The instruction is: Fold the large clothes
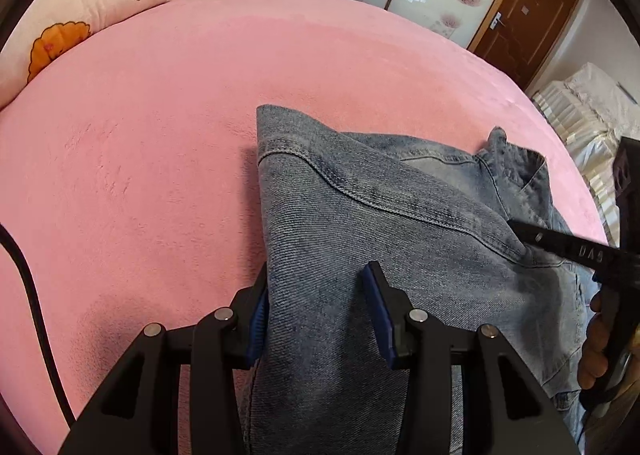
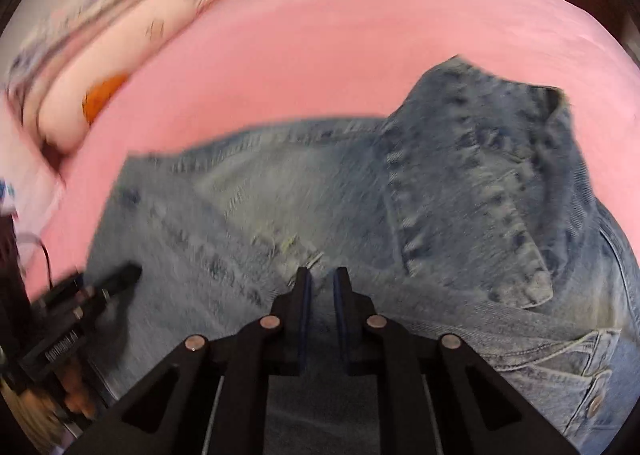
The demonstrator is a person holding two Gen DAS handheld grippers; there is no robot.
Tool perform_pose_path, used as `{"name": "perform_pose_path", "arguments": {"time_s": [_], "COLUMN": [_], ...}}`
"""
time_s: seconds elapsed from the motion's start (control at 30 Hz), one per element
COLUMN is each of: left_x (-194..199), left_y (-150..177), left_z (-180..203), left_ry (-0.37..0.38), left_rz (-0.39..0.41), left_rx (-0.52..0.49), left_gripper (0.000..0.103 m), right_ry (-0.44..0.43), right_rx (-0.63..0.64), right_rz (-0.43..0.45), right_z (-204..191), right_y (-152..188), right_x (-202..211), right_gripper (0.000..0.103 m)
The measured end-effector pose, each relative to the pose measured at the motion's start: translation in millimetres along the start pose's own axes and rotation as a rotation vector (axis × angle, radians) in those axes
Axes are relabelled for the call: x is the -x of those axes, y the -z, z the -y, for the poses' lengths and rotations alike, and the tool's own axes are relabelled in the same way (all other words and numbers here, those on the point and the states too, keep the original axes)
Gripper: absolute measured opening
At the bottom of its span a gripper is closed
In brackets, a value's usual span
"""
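A pink bedspread [image 1: 160, 135] carries a denim jacket [image 1: 360, 215] whose long axis runs across the bed, collar toward the door side. The left gripper [image 1: 316, 307] is clamped on a thick folded edge of it. The right gripper [image 2: 320, 275] hovers over the denim, jaws narrowly apart; blur hides any contact.

Left gripper [image 1: 316, 309] jaws clamped, right gripper [image 2: 320, 279] jaws narrowly apart.

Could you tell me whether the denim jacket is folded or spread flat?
Partly folded: the denim jacket has one panel doubled over the rest, on the pink bed.
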State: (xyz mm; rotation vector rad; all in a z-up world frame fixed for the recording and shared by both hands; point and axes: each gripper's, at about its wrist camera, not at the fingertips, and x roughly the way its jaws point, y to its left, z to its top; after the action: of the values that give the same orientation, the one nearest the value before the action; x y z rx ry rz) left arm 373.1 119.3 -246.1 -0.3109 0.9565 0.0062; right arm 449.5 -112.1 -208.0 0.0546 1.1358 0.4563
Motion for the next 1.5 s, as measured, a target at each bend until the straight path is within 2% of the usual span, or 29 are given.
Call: {"name": "perform_pose_path", "arguments": {"time_s": [0.07, 0.17, 0.27, 0.37, 0.43, 0.47, 0.5, 0.57, 0.67, 0.77, 0.87, 0.9, 0.97, 1.1, 1.3, 1.5], "left_x": [2, 8, 14, 12, 5, 1, -2, -8, -12, -16, -15, -14, -7, 23, 101, 172], "left_y": [0, 0, 1, 2, 3, 3, 4, 4, 4, 5, 4, 3, 2, 4, 21, 42], "left_z": [-1, -5, -9, -7, -8, -10, -11, -14, -18, -18, -18, -16, -13, -7, -7, -3], "left_ry": [0.000, 0.008, 0.024, -0.009, -0.029, -0.027, -0.029, -0.026, -0.021, -0.031, -0.032, -0.035, -0.048, -0.065, -0.045, -0.004], "left_rz": [0.009, 0.024, 0.037, 0.039, 0.019, 0.008, 0.003, -0.007, -0.011, -0.004, -0.004, -0.010, -0.027, -0.017, 0.040, 0.029], "left_rx": [0.008, 0.023, 0.025, -0.013, -0.022, -0.019, -0.015, -0.011, 0.005, -0.020, -0.041, -0.047, -0.062, -0.082, -0.087, -0.102], "left_gripper": [0.041, 0.041, 0.041, 0.041, 0.042, 0.044, 0.046, 0.048, 0.051, 0.056, 0.057, 0.057, 0.057, 0.057, 0.057, 0.061], "right_ry": [0.013, -0.015, -0.055, -0.058, 0.023, 0.050, 0.055, 0.076, 0.314, 0.339, 0.290, 0.299, 0.332, 0.263, 0.178, 0.147], "right_rx": [-0.056, -0.098, -0.050, 0.019, 0.046, 0.047, 0.034, 0.000, -0.038, -0.145, -0.170, -0.161, -0.148, -0.166, -0.176, -0.196], "right_rz": [0.061, 0.099, 0.107, 0.102, 0.093, 0.091, 0.098, 0.140, 0.205, 0.204, 0.206, 0.203, 0.204, 0.216, 0.227, 0.283], "right_z": [10, 22, 24, 14, 11, 16, 24, 40, 66, 112, 131, 131, 122, 101, 55, 20], "right_y": [0, 6, 23, 41, 50, 54, 58, 62, 69, 83, 95, 97, 100, 115, 159, 211], "right_x": [11, 25, 39, 40, 31, 28, 25, 29, 40, 49, 60, 64, 72, 101, 155, 217], "right_gripper": [0.012, 0.012, 0.012, 0.012, 0.012, 0.004, 0.000, 0.000, 0.000, 0.000, 0.000, 0.000, 0.000, 0.002, 0.003, 0.004]}}
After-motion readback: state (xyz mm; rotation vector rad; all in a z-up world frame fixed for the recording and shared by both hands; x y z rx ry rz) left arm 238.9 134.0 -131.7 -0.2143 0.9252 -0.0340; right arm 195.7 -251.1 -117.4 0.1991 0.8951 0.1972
